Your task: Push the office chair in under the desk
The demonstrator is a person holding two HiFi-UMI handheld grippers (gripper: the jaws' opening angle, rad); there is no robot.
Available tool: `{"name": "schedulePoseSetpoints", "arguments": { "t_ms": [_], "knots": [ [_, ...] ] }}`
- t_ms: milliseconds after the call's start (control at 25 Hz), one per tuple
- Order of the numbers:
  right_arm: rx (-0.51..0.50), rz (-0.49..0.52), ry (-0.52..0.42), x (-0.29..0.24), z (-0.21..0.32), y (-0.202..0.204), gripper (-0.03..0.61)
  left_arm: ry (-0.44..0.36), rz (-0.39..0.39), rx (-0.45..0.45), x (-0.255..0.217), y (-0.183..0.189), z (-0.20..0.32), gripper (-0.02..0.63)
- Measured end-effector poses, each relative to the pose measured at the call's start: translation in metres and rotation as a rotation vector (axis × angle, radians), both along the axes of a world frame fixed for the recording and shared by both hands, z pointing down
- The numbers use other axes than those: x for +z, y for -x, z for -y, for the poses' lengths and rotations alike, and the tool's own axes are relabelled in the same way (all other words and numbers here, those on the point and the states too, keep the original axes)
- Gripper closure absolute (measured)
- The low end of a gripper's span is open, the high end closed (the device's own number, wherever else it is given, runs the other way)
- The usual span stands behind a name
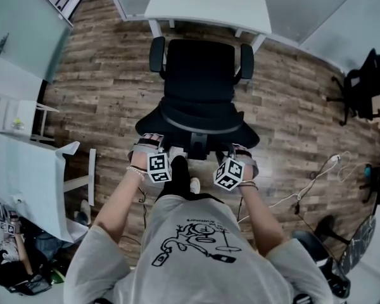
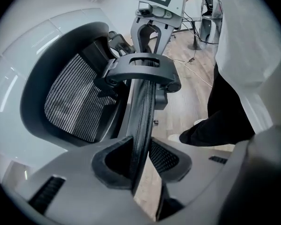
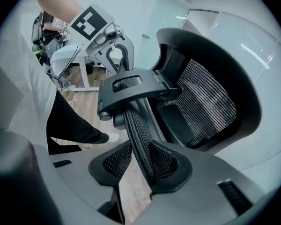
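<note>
A black mesh office chair [image 1: 199, 75] stands on the wood floor with its seat facing a white desk [image 1: 206, 2] at the top of the head view. The armrests sit just short of the desk's front edge. My left gripper [image 1: 149, 143] clamps the left part of the backrest's top rim, and my right gripper [image 1: 241, 152] clamps the right part. In the left gripper view the thin backrest rim [image 2: 143, 111] runs between the pads of my left gripper [image 2: 141, 162]. The right gripper view shows the mesh-covered rim [image 3: 137, 125] pinched between the pads of my right gripper [image 3: 140, 165].
A second black chair [image 1: 364, 84] stands at the far right. White cables [image 1: 310, 182] trail over the floor at the right. A white table [image 1: 31, 176] lies to the left, with a person [image 1: 9, 258] low beside it. Glass partitions flank the desk.
</note>
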State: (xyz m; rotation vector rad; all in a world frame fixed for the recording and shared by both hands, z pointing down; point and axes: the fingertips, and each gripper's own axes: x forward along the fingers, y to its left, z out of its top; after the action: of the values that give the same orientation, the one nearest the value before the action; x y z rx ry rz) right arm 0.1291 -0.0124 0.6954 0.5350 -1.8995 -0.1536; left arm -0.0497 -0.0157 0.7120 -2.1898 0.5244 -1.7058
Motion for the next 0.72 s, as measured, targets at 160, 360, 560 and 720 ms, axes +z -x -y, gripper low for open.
{"name": "schedulePoseSetpoints", "arguments": {
  "t_ms": [160,360,560,720],
  "knots": [
    [0.01,0.003,0.003,0.0,0.021,0.006,0.437,-0.001,-0.001,0.014,-0.001,0.006,0.022,0.505],
    [0.027,0.008,0.011,0.0,0.052,0.011,0.436,-0.001,-0.01,0.041,-0.001,0.01,0.053,0.505],
    [0.053,0.008,0.025,0.002,0.079,0.011,0.434,0.003,-0.022,0.054,-0.001,0.01,0.08,0.503],
    [0.065,0.007,0.034,0.0,0.096,0.008,0.431,0.019,-0.042,0.077,-0.002,0.006,0.097,0.499]
  ]
}}
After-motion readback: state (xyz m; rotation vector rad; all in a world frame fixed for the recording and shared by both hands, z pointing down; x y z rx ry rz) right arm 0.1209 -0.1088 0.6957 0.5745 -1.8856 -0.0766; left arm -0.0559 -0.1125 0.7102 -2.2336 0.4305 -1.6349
